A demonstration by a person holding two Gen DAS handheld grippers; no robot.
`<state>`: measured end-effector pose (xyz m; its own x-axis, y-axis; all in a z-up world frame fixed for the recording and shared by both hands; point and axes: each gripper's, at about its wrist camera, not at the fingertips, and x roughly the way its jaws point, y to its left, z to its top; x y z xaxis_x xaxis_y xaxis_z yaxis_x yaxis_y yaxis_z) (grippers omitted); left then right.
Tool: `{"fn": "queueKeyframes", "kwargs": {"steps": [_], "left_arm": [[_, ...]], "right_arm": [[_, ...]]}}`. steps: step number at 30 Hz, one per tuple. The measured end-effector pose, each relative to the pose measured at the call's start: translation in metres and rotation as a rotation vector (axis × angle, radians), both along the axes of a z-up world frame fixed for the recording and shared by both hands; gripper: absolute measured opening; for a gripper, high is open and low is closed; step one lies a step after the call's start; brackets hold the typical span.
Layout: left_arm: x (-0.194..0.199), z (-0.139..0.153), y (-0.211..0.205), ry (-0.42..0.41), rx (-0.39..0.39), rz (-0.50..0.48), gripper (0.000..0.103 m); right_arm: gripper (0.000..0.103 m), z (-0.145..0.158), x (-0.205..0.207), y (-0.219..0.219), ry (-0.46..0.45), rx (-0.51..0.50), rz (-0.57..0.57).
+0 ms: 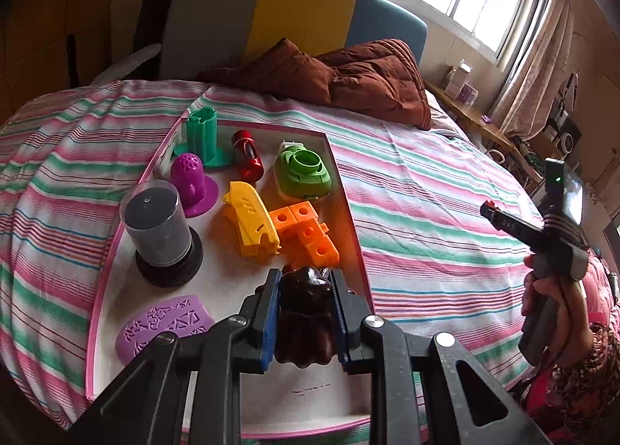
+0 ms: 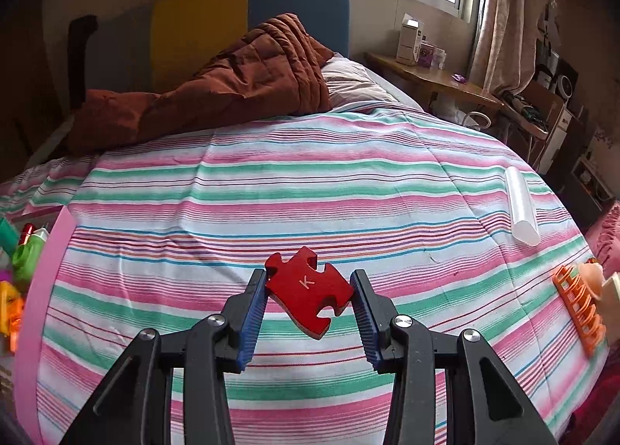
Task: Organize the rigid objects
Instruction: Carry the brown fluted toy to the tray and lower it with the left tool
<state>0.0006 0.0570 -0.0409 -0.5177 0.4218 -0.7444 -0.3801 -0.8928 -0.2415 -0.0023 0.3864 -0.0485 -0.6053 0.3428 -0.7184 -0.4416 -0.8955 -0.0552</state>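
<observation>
A pink-rimmed white box (image 1: 350,212) lies on the striped bed. In it are a green cylinder (image 1: 203,138), a red can (image 1: 248,154), a lime green piece (image 1: 304,173), a purple dome (image 1: 193,183), a yellow piece (image 1: 252,224), orange cubes (image 1: 310,235), a dark cylinder (image 1: 161,230) and a purple plate (image 1: 162,326). My left gripper (image 1: 306,282) is shut on a dark brown glossy object (image 1: 304,317) over the box's near part. My right gripper (image 2: 308,276) is shut on a red puzzle piece (image 2: 310,290) marked K, above the bedsheet.
A brown quilt (image 2: 217,92) is heaped near the headboard. A clear tube (image 2: 521,204) and an orange rack (image 2: 579,309) lie on the sheet at the right. The box's pink edge (image 2: 38,290) shows at the left. A wooden side table (image 2: 434,80) stands by the window.
</observation>
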Motion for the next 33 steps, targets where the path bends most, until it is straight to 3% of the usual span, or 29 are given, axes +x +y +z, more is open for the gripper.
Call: {"fn": "queueKeyframes", "kwargs": {"steps": [12,33], "left_arm": [[0.0,-0.005,-0.004,0.012,-0.014,0.005,0.023],[-0.002,-0.005,-0.012,0.025,0.0,0.033,0.023]], "right_arm": [[0.044,0.023,0.008,-0.047,0.036,-0.022,0.096],[0.044,0.035,0.014,-0.07,0.059,-0.061,0.152]]}}
